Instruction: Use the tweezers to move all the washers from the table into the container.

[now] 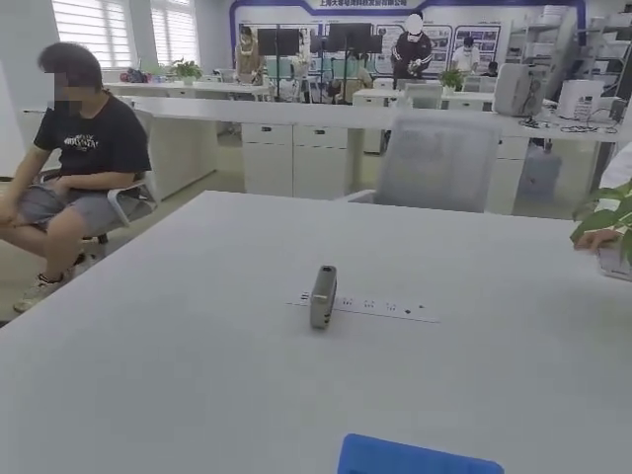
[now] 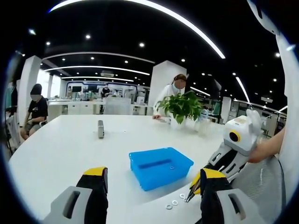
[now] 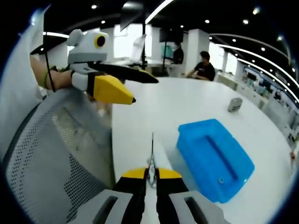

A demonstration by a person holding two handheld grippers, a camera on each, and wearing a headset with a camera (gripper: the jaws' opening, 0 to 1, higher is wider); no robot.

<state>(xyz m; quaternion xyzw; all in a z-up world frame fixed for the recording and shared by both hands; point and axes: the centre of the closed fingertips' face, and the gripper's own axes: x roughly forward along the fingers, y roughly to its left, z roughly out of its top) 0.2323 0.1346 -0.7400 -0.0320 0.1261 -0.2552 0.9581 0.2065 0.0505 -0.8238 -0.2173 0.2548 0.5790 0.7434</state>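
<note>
Both jaws of the right gripper (image 3: 150, 176) pinch the tweezers (image 3: 152, 151); left gripper (image 2: 154, 175) gapes wide, apparently empty.

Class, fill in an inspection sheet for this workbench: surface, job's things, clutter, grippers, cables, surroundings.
Surface: white table, mostly bare.
Job's things: blue container with one washer inside; loose washers on the table by the tip of the tweezers.
Clutter: small grey device; potted plant.
Grippers: left gripper jaws open, empty; right gripper jaws shut on the tweezers.
Cables: nothing seen on the table.
Surroundings: open office; seated person; mesh chair.
</note>
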